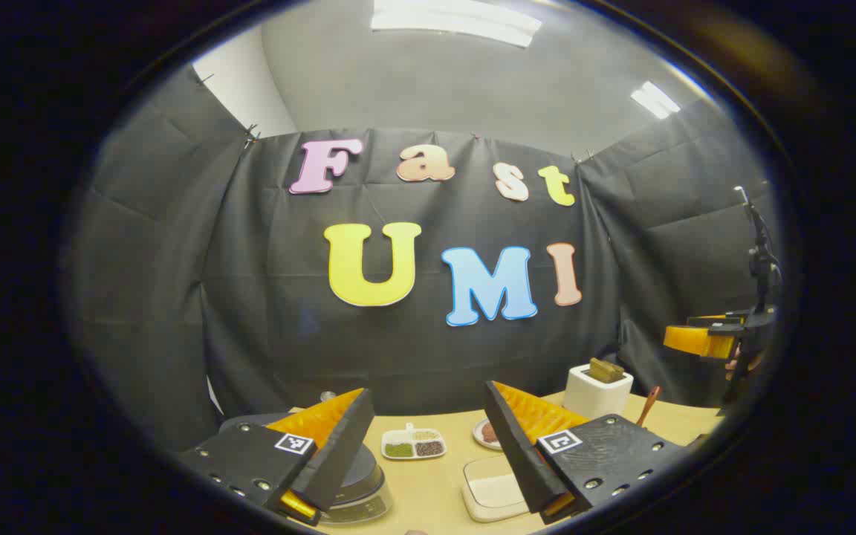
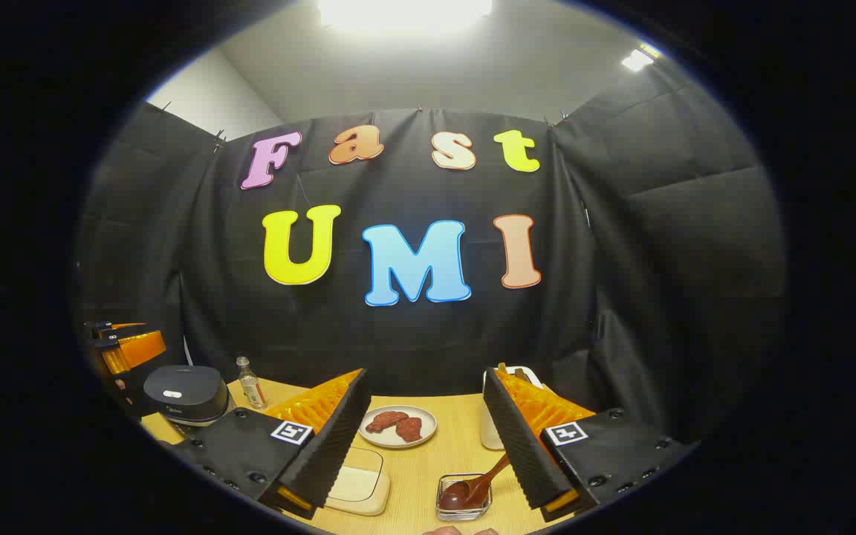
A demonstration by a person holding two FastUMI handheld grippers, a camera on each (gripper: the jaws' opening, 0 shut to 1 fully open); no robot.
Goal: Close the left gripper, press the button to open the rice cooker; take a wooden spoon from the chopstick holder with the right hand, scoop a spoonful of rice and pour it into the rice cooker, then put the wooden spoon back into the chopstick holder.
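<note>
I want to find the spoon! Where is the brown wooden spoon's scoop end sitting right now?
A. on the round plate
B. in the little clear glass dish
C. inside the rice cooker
B: the brown wooden spoon rests its bowl in the little clear glass dish, its handle sloping up to the right.

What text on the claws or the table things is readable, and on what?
No quotable text.
Bottle label: too small to read.
Cooker lid mark: blurred.
Tags on left claw and right claw: square code patterns, no words.
</note>
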